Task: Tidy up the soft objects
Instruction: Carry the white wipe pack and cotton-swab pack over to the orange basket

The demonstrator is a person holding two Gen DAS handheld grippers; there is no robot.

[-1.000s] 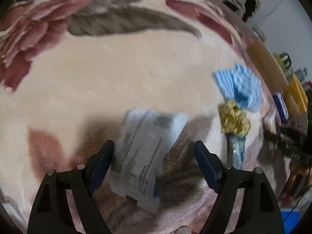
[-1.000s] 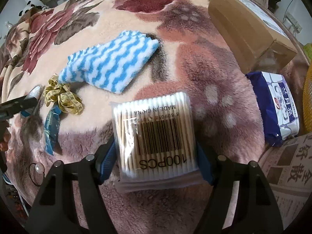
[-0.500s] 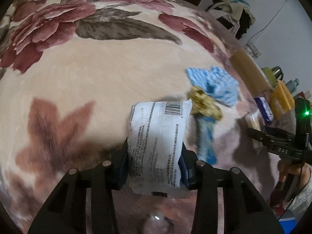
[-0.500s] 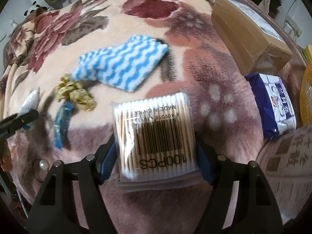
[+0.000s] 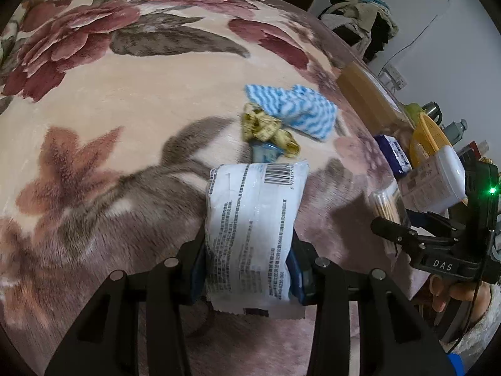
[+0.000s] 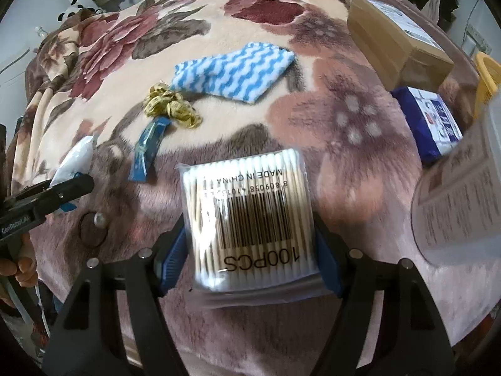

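My left gripper (image 5: 249, 260) is shut on a white printed packet (image 5: 252, 222) and holds it above the flowered blanket (image 5: 125, 100). My right gripper (image 6: 250, 250) is shut on a clear bag of cotton swabs (image 6: 250, 216); it also shows at the right of the left wrist view (image 5: 385, 210). On the blanket lie a blue-and-white wavy cloth (image 6: 235, 69) (image 5: 297, 109), a coiled yellow tape measure (image 6: 170, 106) (image 5: 266, 128) and a small blue sachet (image 6: 147, 150) (image 5: 264, 153). The left gripper with its packet (image 6: 73, 159) shows at the left of the right wrist view.
A cardboard box (image 6: 394, 37) lies at the far right edge of the blanket. A dark blue tissue pack (image 6: 432, 122) sits below it. A clear plastic container with printed paper (image 6: 460, 188) is at the right. A hair tie with a bead (image 6: 94, 225) lies near the front left.
My left gripper closed on the white packet and lifted it, moving right toward the other items. My right gripper kept its hold on the swab bag and shifted slightly right.
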